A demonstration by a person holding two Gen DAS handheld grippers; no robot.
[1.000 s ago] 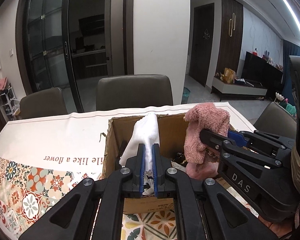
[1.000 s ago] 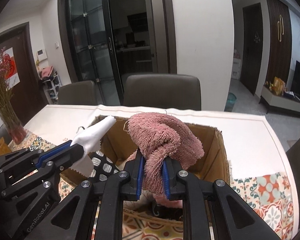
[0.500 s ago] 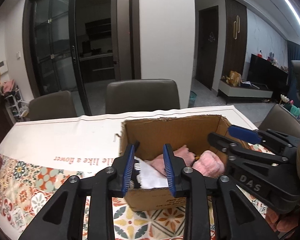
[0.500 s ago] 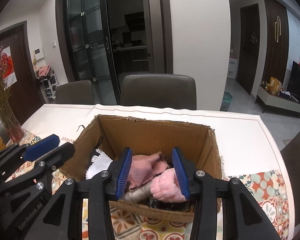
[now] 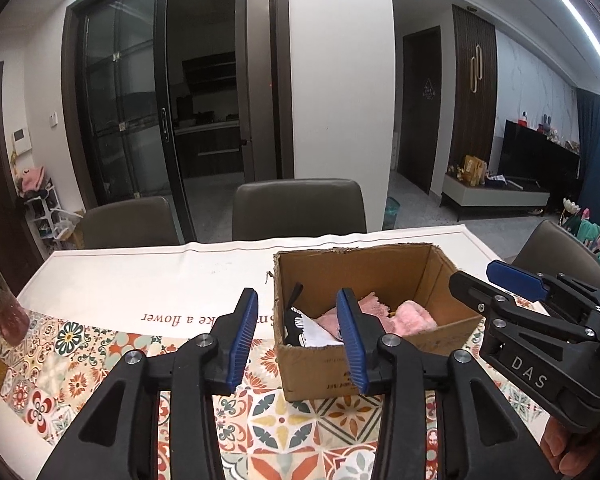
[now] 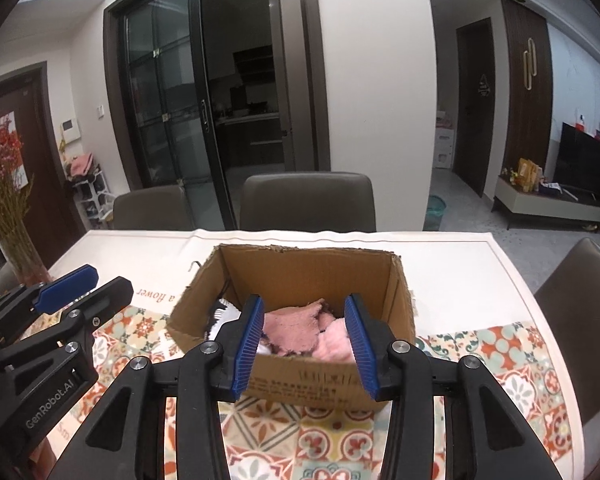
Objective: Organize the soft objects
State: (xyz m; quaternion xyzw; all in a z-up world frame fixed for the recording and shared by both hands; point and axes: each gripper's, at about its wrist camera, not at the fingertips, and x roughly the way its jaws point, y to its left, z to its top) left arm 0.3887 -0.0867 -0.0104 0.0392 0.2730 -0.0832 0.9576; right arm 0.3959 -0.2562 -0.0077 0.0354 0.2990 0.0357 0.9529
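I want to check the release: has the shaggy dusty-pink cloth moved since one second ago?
Yes. It hung pinched in the right tool above the brown cardboard box; now the dusty-pink cloth lies inside it, and the tool's jaws, just opened, hold nothing.

Pink fluffy cloths point(image 6: 300, 326) and a white cloth point(image 5: 316, 333) lie loose inside the open brown cardboard box point(image 6: 312, 268) on the table.
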